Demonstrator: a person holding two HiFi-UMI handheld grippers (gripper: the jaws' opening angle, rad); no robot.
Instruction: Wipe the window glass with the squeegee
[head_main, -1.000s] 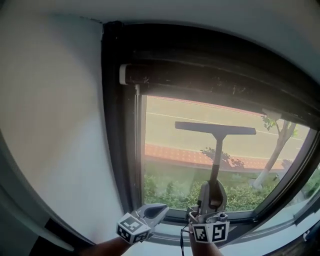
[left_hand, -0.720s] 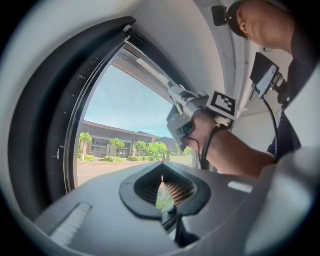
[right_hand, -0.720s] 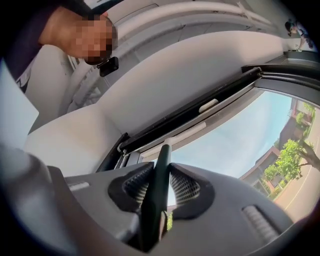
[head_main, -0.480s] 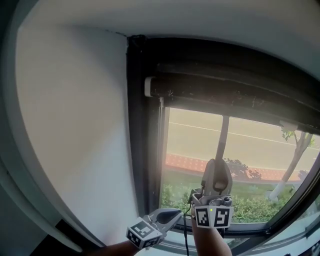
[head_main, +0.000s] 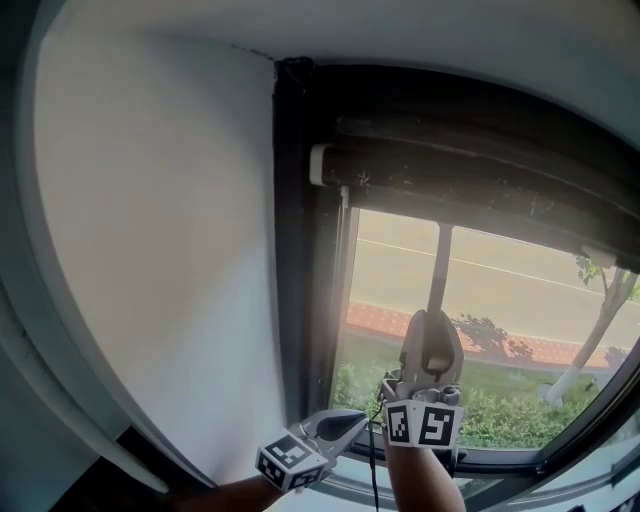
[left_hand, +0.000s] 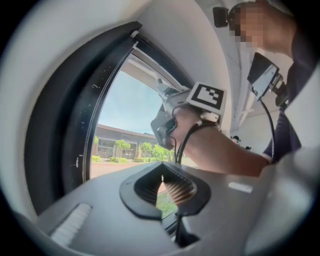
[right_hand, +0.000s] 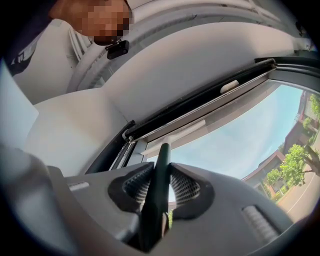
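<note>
The squeegee (head_main: 437, 266) stands upright against the window glass (head_main: 510, 300), its dark handle rising from the right claw (head_main: 430, 345) toward the top of the pane. In the right gripper view the handle runs straight up between the two ribbed pads, which are pressed on it from both sides. At its far end a pale crossbar, apparently the squeegee's head, lies along the upper edge of the glass, just beneath the dark roller blind (head_main: 470, 180). From the head view that head cannot be made out against the blind.

The left claw (head_main: 348, 420) hangs lower and to the left of the right one, near the bottom corner of the window. Its tips meet, with only a narrow slit between the pads behind them and nothing gripped there. It is pointed toward the black window frame (head_main: 295, 250) without touching it.

To the left of the frame is a plain white wall (head_main: 150, 250). Through the glass are a road, a strip of reddish paving, a green hedge (head_main: 500, 410) and a slim tree (head_main: 600, 300).
</note>
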